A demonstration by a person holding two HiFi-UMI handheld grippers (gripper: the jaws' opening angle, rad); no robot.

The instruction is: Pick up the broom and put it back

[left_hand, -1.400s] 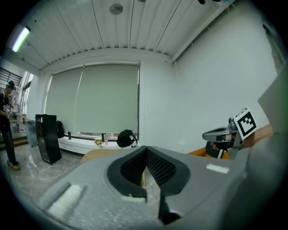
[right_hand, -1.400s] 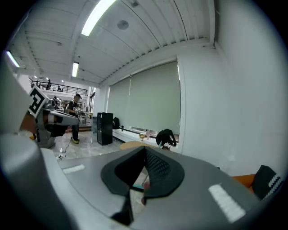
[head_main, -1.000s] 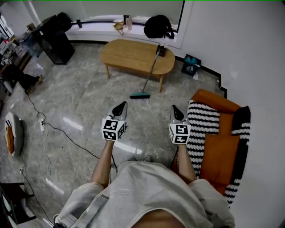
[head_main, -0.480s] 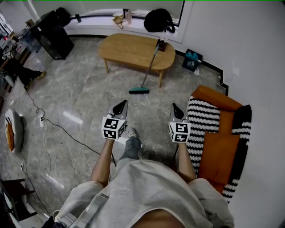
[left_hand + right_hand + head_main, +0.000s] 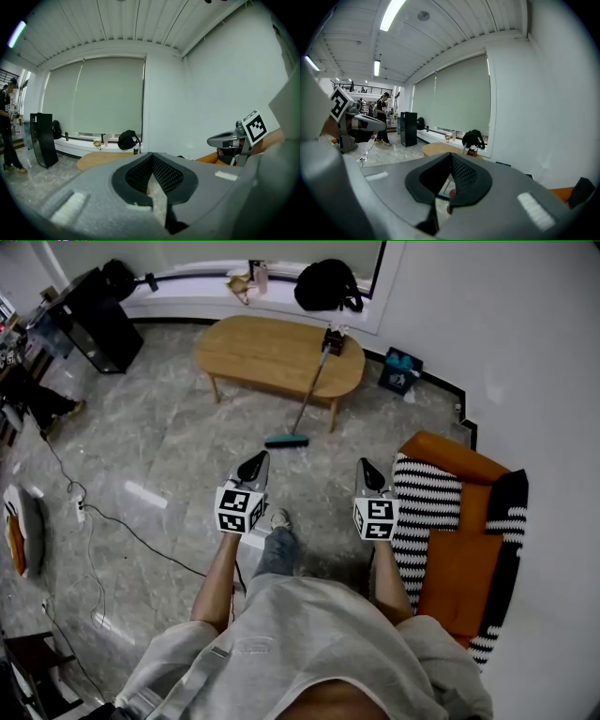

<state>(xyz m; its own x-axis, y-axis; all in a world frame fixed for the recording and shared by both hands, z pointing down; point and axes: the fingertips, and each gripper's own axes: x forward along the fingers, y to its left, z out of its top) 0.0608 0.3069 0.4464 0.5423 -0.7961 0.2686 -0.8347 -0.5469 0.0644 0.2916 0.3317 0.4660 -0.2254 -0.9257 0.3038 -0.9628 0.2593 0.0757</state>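
Broom (image 5: 307, 401) is leaning against the wooden surface (image 5: 272, 352), its head resting on the floor.
Left gripper (image 5: 254, 465) and right gripper (image 5: 369, 471) are hovering well apart from it, fingers closed together, gripping nothing.

1. The right gripper (image 5: 451, 157) filled the lower part of the view, its dark-padded jaws closed tip to tip with nothing between them
2. Beyond the tips stood a wooden table (image 5: 439, 149), with the broom (image 5: 463, 149) leaning its handle on the table's right end, beside a small box of flowers (image 5: 473, 150)
3. A black bag (image 5: 474, 138) sat on the window ledge behind, under a drawn blind (image 5: 454, 96)
4. A black cabinet (image 5: 408, 129) stood further left, near a standing person (image 5: 384, 117)
5. The left gripper (image 5: 380, 123) showed at the left edge, marker cube uppermost
6. Strip lights (image 5: 392, 14) ran along the ribbed ceiling
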